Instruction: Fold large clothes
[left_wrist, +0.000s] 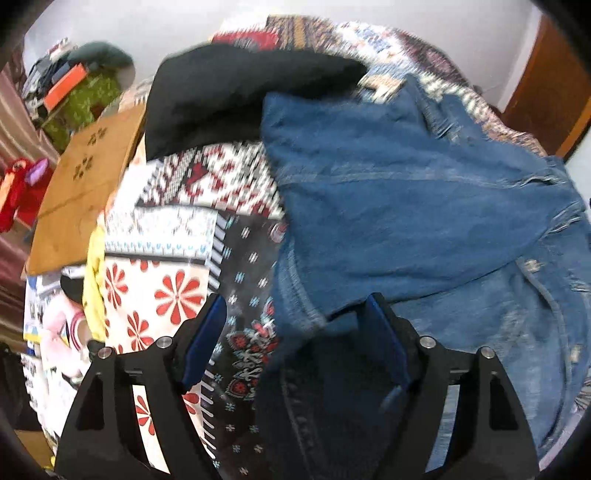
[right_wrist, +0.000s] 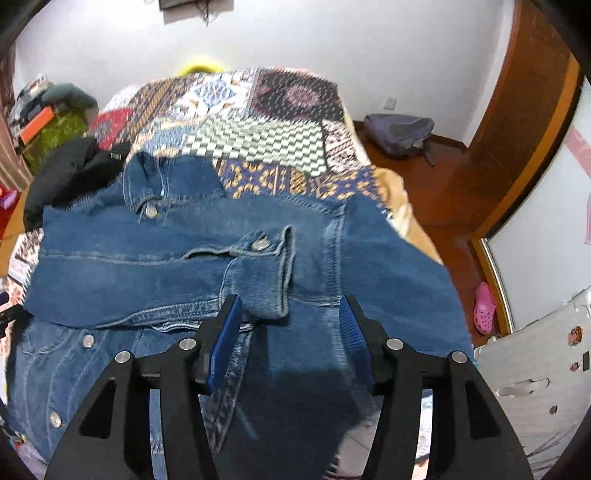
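The denim jacket (right_wrist: 229, 266) lies spread on the bed's patterned quilt (right_wrist: 258, 136), a sleeve folded across its body, beside a black garment (left_wrist: 236, 96), while the left gripper (left_wrist: 295, 332) and right gripper (right_wrist: 291, 321) hover above the denim, jaws released and empty.

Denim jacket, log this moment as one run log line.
jacket: on bed, sleeve folded across | left gripper: open over hem | right gripper: open, nothing held
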